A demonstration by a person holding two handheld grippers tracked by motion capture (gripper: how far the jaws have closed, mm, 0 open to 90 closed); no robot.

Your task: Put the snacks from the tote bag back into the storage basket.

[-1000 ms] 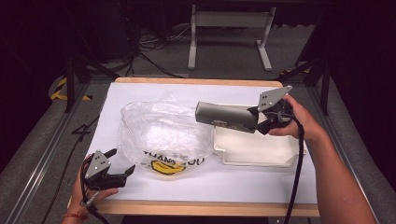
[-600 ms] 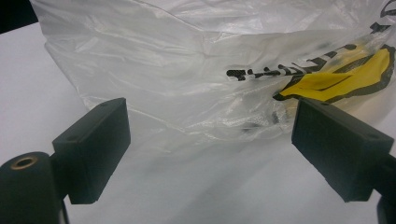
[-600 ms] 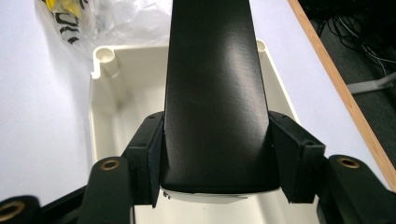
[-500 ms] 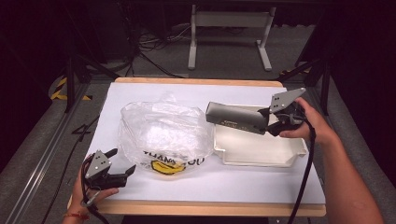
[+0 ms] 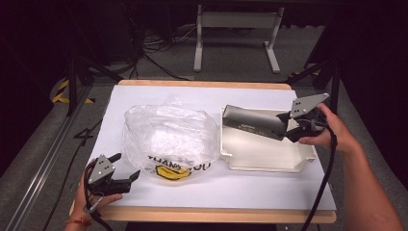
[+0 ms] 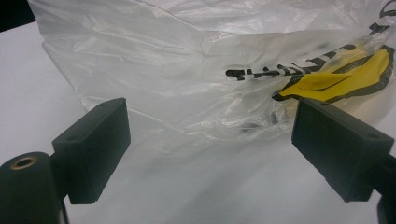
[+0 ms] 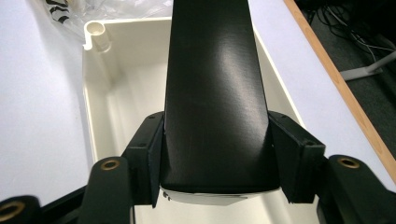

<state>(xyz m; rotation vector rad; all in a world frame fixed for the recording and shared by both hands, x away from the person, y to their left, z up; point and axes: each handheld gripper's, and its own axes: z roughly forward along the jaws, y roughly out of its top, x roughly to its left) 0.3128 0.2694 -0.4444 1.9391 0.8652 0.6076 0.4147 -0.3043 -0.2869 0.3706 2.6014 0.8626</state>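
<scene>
1. White tray on the right half of the table, open side up, nothing lying on its floor; small round post at one corner, seen in the right gripper view.
2. Clear plastic bag just left of the tray, crumpled and puffed, printed with black letters and a yellow shape near the front edge. Contents too blurred through the film to tell.
3. Dark grey box, long and flat, clamped at one end by the right tongs; both jaws pressed against its sides in the right gripper view.
4. Box held above the tray, tilted, far end reaching toward the tray's back left corner, near the bag; whether touching the tray cannot be told.
5. Right hand at the tray's right end, cable trailing down along the forearm.
6. Left tongs low at the front left of the table, jaws spread wide and gripping nothing, aimed at the bag's front edge.
7. Bag just beyond the left jaws, apart from them, white table between.
</scene>
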